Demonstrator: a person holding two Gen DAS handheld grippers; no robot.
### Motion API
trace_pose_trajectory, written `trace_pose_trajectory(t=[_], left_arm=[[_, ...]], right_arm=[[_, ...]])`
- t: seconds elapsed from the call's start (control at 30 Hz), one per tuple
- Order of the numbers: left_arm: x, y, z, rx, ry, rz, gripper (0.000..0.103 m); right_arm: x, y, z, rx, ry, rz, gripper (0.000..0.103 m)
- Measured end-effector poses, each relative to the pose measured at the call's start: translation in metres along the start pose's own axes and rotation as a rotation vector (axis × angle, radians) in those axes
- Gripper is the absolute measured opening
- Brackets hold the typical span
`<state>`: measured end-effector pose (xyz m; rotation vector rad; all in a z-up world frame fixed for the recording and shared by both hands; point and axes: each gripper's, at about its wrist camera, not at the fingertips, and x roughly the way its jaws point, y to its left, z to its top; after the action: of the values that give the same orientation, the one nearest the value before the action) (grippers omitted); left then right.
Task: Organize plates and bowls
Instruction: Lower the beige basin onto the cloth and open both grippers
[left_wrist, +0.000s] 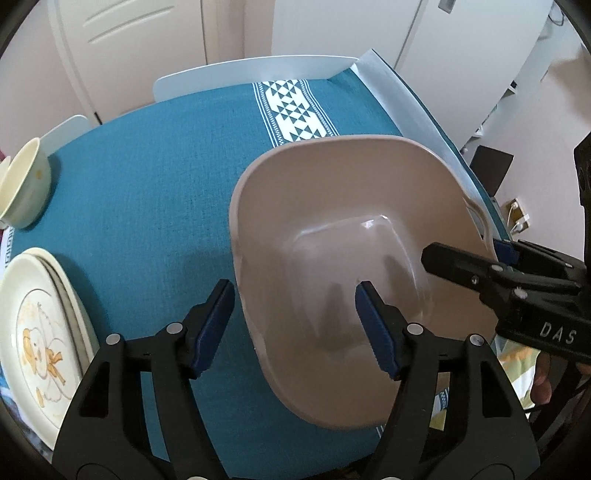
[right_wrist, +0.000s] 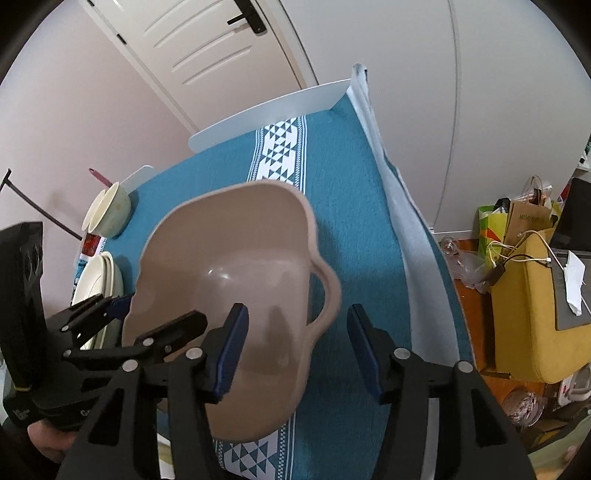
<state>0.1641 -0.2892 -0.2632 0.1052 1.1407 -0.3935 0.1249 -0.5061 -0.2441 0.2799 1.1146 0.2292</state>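
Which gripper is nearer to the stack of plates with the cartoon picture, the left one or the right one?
Left. The left gripper straddles the basin rim on the side toward the plates. The right gripper straddles the basin's opposite, handle-side rim, farther away.

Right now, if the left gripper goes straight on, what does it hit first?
Likely the tub's near rim: the left gripper straddles it with open jaws, one finger over the inside, the other over the cloth. Depth unclear.
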Motion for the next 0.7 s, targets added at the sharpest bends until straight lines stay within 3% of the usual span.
trace_pose_trajectory(t=[0.23,0.47,0.57,0.7], left_arm=[[-0.014,0.001,-0.003,0.008,0.014,0.015,0.066],[-0.041,0.005,-0.006,0.004,0.021,0.044,0.066],[-0.066,0.013,-0.008,-0.008,-0.01,0.071,0.066],[-0.125,0.034,-0.007,-0.073,-0.115,0.104,0.066]], right_arm=[[-0.018,0.002,0.005,-0.001,-0.025,-0.006,0.051],[-0.052,0.011,0.016,-0.08,-0.06,-0.056,0.051],[-0.068,0.024,0.024,-0.136,-0.091,-0.056,0.051],[-0.094,0.065,0.045,-0.243,-0.157,0.021,0.051]])
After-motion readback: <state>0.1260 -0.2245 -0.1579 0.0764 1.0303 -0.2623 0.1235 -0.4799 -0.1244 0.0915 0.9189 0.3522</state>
